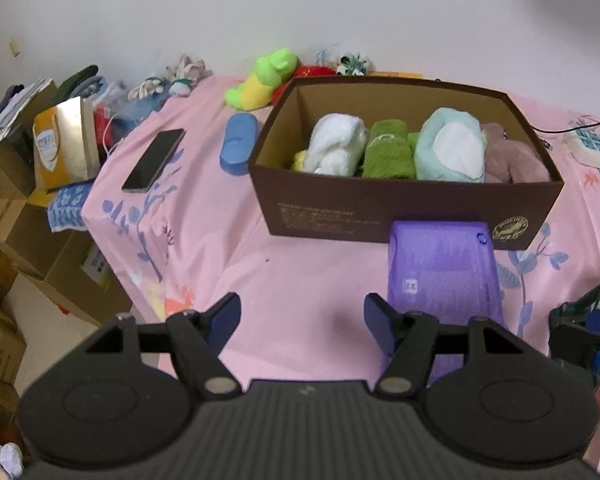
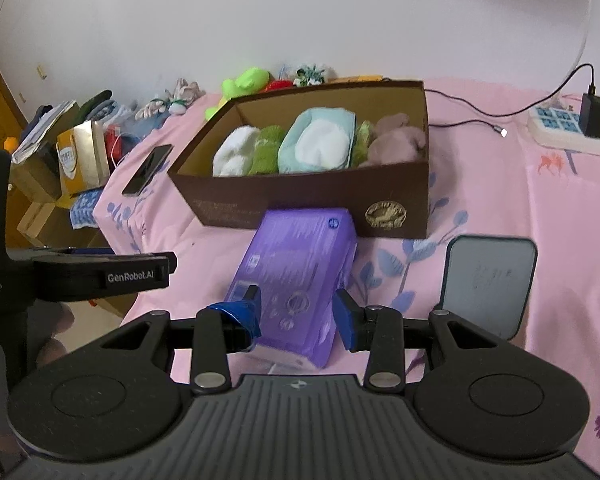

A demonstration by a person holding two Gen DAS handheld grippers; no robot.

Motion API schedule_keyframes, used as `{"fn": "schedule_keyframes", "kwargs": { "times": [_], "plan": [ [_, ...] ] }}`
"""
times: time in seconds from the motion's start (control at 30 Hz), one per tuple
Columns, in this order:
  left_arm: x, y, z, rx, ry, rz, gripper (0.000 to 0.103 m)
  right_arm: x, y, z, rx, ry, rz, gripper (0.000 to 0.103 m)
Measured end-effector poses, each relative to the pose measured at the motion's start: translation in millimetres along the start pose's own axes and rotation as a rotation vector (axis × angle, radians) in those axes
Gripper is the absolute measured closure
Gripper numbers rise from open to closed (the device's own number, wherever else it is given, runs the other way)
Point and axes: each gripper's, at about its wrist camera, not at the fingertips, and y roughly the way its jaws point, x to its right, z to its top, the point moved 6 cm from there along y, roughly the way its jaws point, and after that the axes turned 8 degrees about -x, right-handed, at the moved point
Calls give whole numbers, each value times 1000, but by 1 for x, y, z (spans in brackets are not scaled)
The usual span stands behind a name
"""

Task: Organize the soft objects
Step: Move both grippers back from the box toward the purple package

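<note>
Nearest, the left gripper [image 1: 302,316] hangs with fingers apart over bare pink floral bedsheet [image 1: 300,280]; the right gripper [image 2: 296,316] straddles a purple glossy rectangular pack [image 2: 296,268], whether clamped I cannot tell. Beyond, the brown cardboard box [image 1: 404,208] already holds four rolled plush items; a lime-green plush toy [image 1: 264,80] waits at the far edge

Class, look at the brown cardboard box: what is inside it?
Inside the brown box sit soft items in a row: white, green, pale blue-and-white, and dusty pink. Anything beneath them is covered.
</note>
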Motion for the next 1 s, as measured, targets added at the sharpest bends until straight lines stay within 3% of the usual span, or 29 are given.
{"fn": "schedule_keyframes", "kwargs": {
  "times": [0.33, 0.63, 1.0],
  "plan": [
    [-10, 11, -13, -48, 39, -60, 36, -8, 7, -19, -34, 77, -55, 80],
    [-8, 23, -22, -96, 144, -150, 36, -7, 11, -35, -46, 200, -138, 80],
    [-3, 30, -15, -100, 251, -231, 36, -10, 15, -40, -28, 306, -242, 80]
  ]
}}
